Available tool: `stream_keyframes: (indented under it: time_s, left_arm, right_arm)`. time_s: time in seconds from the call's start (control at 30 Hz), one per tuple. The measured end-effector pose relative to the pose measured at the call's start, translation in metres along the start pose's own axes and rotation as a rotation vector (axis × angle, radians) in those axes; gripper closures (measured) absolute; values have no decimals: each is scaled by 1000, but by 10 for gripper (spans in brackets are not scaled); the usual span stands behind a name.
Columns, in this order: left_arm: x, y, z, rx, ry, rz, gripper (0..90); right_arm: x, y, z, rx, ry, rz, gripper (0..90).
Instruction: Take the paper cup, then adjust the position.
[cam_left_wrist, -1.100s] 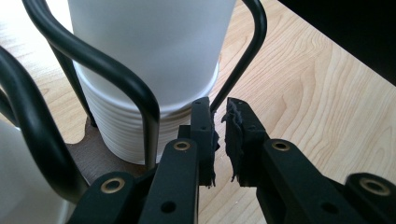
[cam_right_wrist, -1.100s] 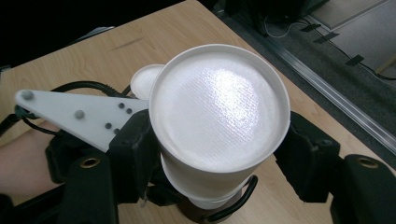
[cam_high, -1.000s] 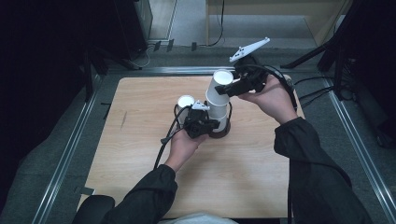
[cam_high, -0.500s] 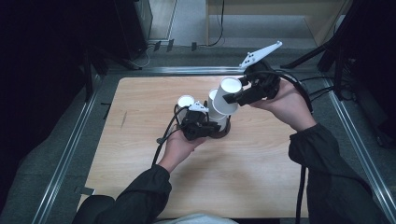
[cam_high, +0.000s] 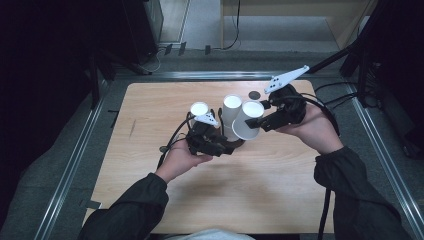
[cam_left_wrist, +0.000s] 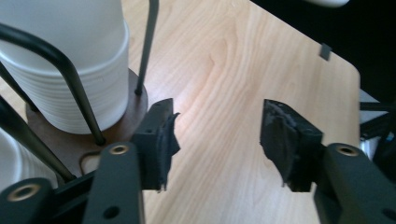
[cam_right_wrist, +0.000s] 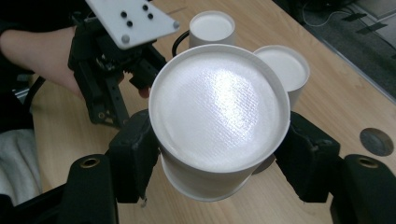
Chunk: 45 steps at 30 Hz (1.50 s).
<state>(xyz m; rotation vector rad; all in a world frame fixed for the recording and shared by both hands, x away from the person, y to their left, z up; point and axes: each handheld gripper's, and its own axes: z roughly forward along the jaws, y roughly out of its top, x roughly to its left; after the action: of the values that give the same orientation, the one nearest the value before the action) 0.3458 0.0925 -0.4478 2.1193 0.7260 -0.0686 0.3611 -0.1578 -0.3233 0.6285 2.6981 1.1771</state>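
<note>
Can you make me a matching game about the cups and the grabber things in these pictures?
Things:
1. left gripper
2. right gripper
3. stack of cups
4. lone cup

States or places:
A. sits in the wire holder on the round wooden base
B. jaws open over bare table, nothing between them
C. stands by itself on the table, beyond the left gripper
D. clamped on one white cup, bottom facing the camera

The left gripper's jaws have just been opening.

Pairs: 1-B, 2-D, 3-A, 4-C
</note>
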Motion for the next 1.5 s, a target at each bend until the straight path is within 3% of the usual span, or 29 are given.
stream_keyframes:
  time_s: [0.07,0.2,0.47,0.63,0.77,0.87,1.1,1.33,1.5]
  left_arm:
    - [0,-2,-2,0,-12,8,428]
    - [-1,-9,-9,11,-27,66,368]
    - [-3,-19,-15,19,-62,99,298]
    - [-3,-25,-17,28,-76,105,249]
    - [-2,-30,-18,21,-83,78,241]
    - [-2,-33,-21,15,-78,93,238]
    - [2,-37,-26,11,-111,85,195]
    - [7,-44,-31,11,-110,69,178]
    - [8,-47,-32,6,-107,75,179]
  right_arm:
    - [1,-3,1,3,8,-3,339]
    - [7,-17,11,14,37,-1,339]
    - [17,-38,28,18,87,0,339]
    - [24,-50,36,1,91,-8,339]
    - [27,-58,44,-3,106,-3,339]
    - [29,-64,51,-5,118,0,339]
    - [35,-72,68,-32,145,-5,340]
    - [42,-82,86,-48,182,-10,339]
    - [42,-87,89,-48,181,-11,339]
